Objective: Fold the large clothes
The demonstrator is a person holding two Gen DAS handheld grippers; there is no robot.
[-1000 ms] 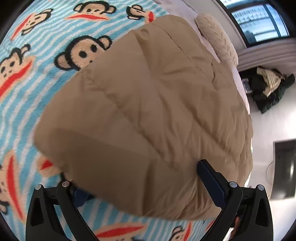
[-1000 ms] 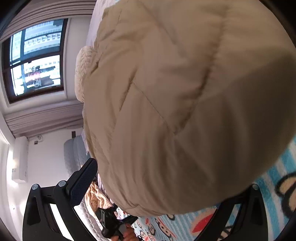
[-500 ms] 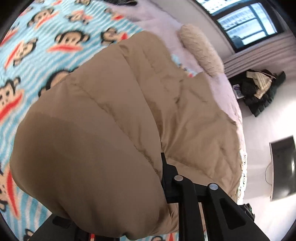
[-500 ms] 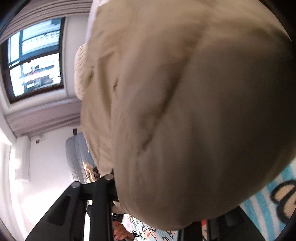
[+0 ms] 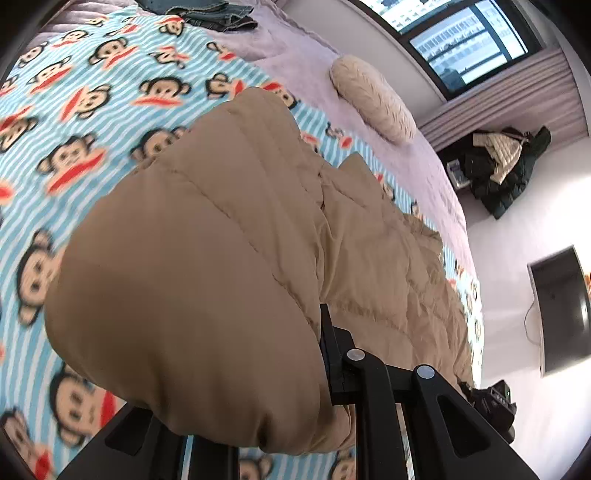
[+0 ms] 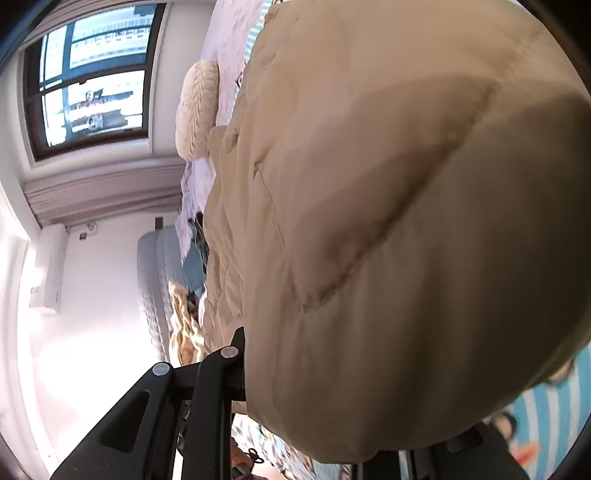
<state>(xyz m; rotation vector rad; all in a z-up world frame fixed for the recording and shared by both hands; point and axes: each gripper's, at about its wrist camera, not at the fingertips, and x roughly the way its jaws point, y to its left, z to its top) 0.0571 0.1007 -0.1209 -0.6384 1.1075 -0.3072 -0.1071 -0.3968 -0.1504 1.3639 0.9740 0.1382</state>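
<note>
A tan quilted puffer jacket (image 5: 229, 266) lies on the monkey-print blanket (image 5: 74, 110) on the bed. My left gripper (image 5: 258, 398) is shut on the jacket's near edge, and the bunched fabric bulges over its fingers (image 5: 332, 354). The same jacket fills the right wrist view (image 6: 388, 221). My right gripper (image 6: 325, 406) is shut on another part of its edge. Only one finger (image 6: 236, 362) of the right gripper shows; the fabric hides the other.
A cream knitted pillow (image 5: 373, 99) lies on the lilac sheet near the window. Folded jeans (image 5: 207, 14) sit at the bed's far end. A pile of dark clothes (image 5: 502, 166) and a dark monitor (image 5: 561, 310) are beyond the bed.
Both grippers were open around the jacket edge a second ago. They have closed on it and lifted the fabric, which now bunches up higher off the blanket.
</note>
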